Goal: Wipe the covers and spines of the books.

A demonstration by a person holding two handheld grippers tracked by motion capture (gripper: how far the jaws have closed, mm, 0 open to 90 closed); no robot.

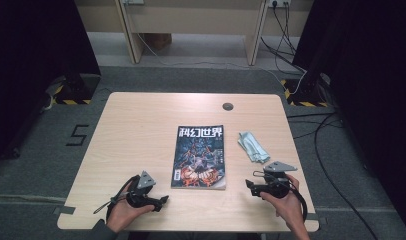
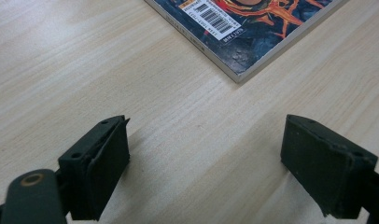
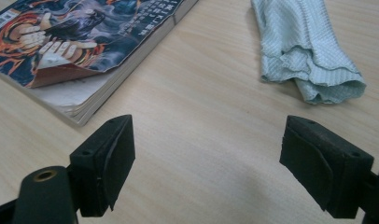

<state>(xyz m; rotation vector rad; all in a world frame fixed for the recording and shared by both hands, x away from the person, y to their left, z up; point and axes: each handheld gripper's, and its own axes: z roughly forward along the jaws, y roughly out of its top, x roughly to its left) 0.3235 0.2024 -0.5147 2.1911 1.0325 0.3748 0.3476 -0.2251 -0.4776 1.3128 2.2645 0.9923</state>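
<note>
On the pale wooden desk (image 1: 141, 125) the magazine (image 1: 200, 156) lay lengthwise between both tools, left tool (image 1: 150, 201) and right tool (image 1: 255, 186) alike spread apart and empty, the right nearer its curled corner.

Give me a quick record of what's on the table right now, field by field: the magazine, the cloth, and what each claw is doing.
magazine: lies flat at the table's middle, cover up, near right corner of the cover curled up
cloth: pale green, folded, right of the magazine, apart from it
table: light wood
left claw: open, empty, low over the table left of the magazine's near corner
right claw: open, empty, right of the magazine's near edge, jaws toward the gap between magazine and cloth
contact: neither claw touches magazine or cloth
</note>
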